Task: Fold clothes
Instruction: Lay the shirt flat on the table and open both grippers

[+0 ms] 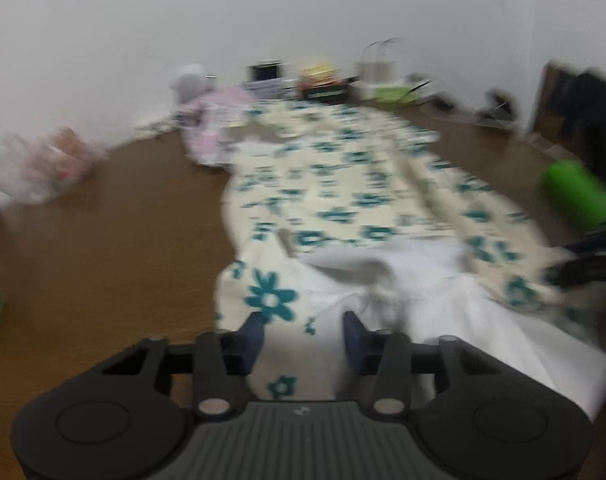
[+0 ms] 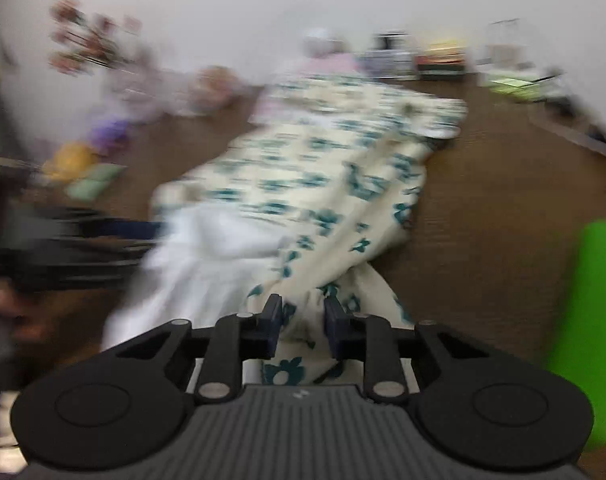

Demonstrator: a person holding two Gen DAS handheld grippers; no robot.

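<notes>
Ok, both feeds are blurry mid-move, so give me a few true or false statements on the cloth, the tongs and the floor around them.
1. The cloth is cream with teal flowers. True.
2. It lies on a white tiled floor. False: the floor is brown, wood-look.
3. The left tongs stand apart with cloth between them. True, though blur hides whether they pinch it.
4. The right tongs are over bare floor. False: bunched flowered cloth sits between them.
5. A bright green object shows at the right edge of the right view. True.
6. The cloth is already folded into a neat square. False: it is spread long and rumpled, its white underside turned up near the tongs.
</notes>
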